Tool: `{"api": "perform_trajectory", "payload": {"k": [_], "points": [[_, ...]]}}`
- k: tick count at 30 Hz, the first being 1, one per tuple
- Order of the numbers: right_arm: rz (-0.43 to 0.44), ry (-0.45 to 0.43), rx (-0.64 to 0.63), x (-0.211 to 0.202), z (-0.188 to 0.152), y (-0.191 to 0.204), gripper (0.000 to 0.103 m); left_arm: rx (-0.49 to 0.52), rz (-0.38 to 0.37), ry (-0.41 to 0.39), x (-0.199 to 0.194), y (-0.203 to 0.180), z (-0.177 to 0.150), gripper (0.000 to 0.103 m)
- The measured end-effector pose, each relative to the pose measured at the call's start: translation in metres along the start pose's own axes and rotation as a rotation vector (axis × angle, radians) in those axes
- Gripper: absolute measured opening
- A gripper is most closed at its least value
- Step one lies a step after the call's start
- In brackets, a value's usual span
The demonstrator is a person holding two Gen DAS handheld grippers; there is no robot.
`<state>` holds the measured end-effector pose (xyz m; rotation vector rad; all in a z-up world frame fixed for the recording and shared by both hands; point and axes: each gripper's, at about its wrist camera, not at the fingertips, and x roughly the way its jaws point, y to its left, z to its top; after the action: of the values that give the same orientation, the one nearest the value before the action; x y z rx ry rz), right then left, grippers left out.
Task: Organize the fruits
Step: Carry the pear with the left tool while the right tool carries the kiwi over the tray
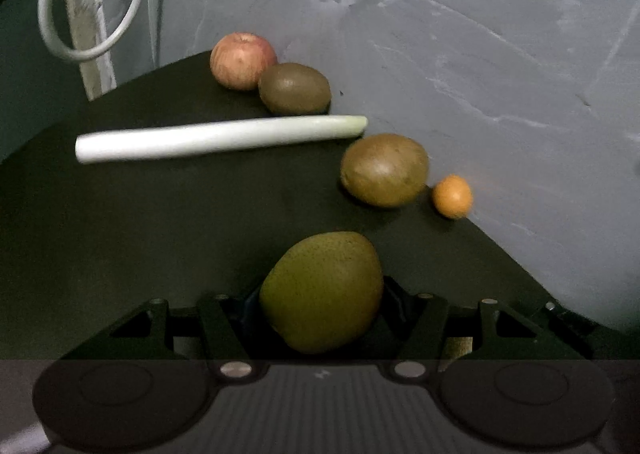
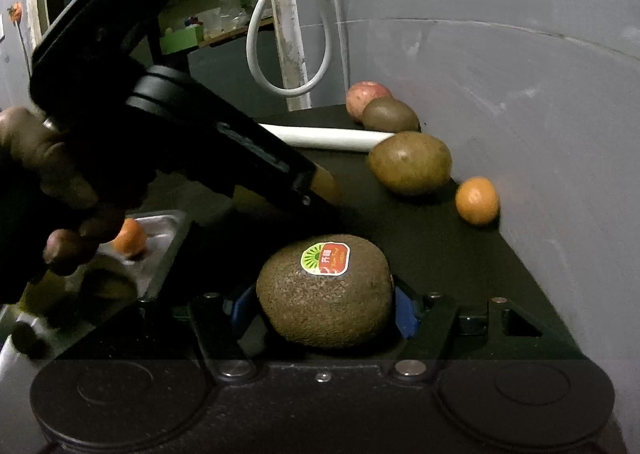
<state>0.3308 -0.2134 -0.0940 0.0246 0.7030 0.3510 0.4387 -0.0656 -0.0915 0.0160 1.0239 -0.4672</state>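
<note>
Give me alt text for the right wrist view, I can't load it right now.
The right claw is closed on a brown kiwi with a sticker above a dark table. Along the grey wall lie a small orange, two more kiwis and an apple; at left, a hand holds the left claw, with a metal tray below.

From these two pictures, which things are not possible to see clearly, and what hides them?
- Metal tray, right wrist view: mostly hidden behind the hand and the left tool; its contents are unclear apart from one small orange fruit.
- Fruit held in the left tool, left wrist view: its underside is hidden by the tool body.
- White stalk, right wrist view: its left end is covered by the left tool.
- Apple, right wrist view: partly behind a kiwi.
</note>
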Motion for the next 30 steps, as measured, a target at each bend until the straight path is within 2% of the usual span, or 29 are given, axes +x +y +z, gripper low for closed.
{"api": "perform_trajectory", "payload": {"k": [10,14,17,23,30], "points": [[-0.004,-0.037,0.02,-0.059,-0.023,0.021,0.068,-0.091,-0.056,-0.125,-0.073,-0.018,-0.057,0.064],[0.014,-0.04,0.02,-0.08,-0.028,0.036,0.068,-0.152,-0.045,-0.177,-0.111,-0.022,-0.089,0.063],[0.034,-0.036,0.011,-0.094,-0.033,0.05,0.068,-0.188,-0.011,-0.2,-0.138,-0.022,-0.116,0.064],[0.092,-0.027,-0.034,-0.115,-0.045,0.082,0.068,-0.245,0.055,-0.201,-0.181,-0.013,-0.17,0.064],[0.151,0.005,-0.088,-0.124,-0.061,0.116,0.068,-0.344,0.102,-0.169,-0.202,0.006,-0.22,0.064]]}}
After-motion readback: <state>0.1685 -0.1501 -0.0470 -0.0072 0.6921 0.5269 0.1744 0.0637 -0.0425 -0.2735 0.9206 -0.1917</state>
